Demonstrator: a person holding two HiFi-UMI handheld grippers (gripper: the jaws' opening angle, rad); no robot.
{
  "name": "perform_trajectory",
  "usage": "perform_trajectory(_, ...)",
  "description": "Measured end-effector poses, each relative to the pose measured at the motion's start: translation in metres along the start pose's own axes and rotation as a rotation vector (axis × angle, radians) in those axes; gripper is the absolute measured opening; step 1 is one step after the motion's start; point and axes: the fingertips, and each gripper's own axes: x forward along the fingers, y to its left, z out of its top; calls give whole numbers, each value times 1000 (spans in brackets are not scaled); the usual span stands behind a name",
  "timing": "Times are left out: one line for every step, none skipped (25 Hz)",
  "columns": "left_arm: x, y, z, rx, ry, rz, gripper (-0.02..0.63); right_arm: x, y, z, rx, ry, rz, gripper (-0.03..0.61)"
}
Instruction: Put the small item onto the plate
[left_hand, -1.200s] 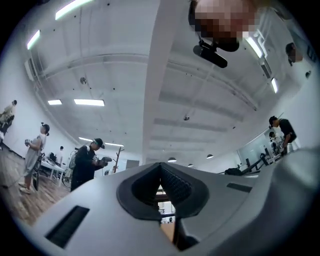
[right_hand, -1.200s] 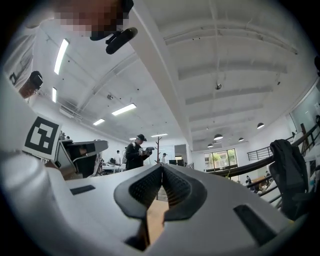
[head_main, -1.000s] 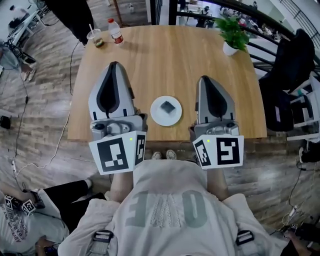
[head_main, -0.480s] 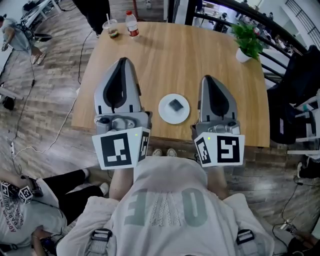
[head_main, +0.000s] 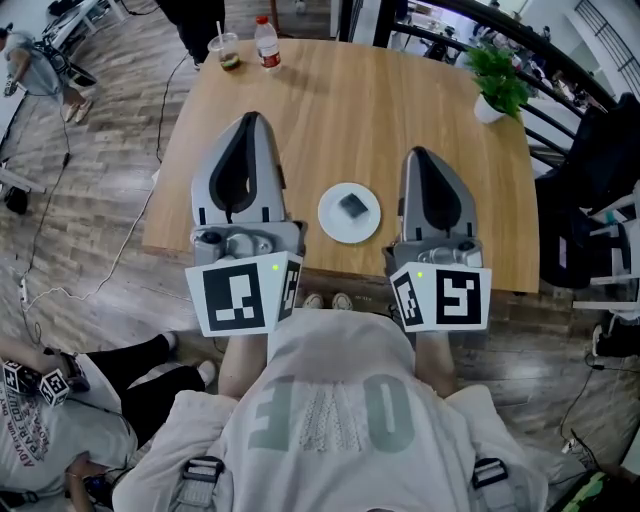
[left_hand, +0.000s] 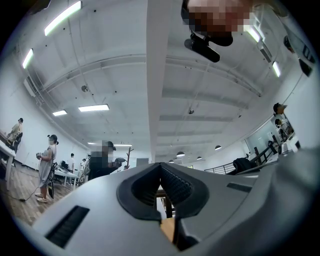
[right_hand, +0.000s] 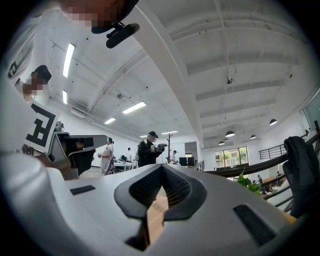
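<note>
Left claw (head_main: 250, 117): jaws together, tips meeting, nothing between them; held over the table (head_main: 350, 110) at 9 o'clock from the plate (head_main: 331, 220)
Right claw (head_main: 418, 153): jaws together too, ribbed pads (right_hand: 172, 187) meeting at the tip, empty; at 3 o'clock from the plate
Claw heading: both point toward 12 o'clock, marker cubes at the near end by the person's chest
Small item (head_main: 353, 206): dark and squarish, lying on the plate just toward 1 o'clock of its centre; probably a flat block, too small in the head view to be sure
Plate: white, round, on the light wooden table near its 6 o'clock edge, between the two claws, touching neither
Cup (head_main: 224, 50): lidded, with straw, at the table's 11 o'clock corner
Bottle (head_main: 267, 45): red cap, upright, just beside the cup at its 3 o'clock
Potted plant (head_main: 497, 85): white pot, green leaves, at the table's 1 o'clock corner, well apart from the plate
Gripper views: both tilted up at the ceiling lights; a strip of tabletop shows below the closed tips
</note>
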Motion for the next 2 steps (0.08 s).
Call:
perform_trajectory(-1,0,0,-1,0,-2,9,-1,1,1,-1,-2,-1,17)
perform_trajectory(-2,1,1,-2,0,-3,9,-2,2,1,-3,-3,-2,17)
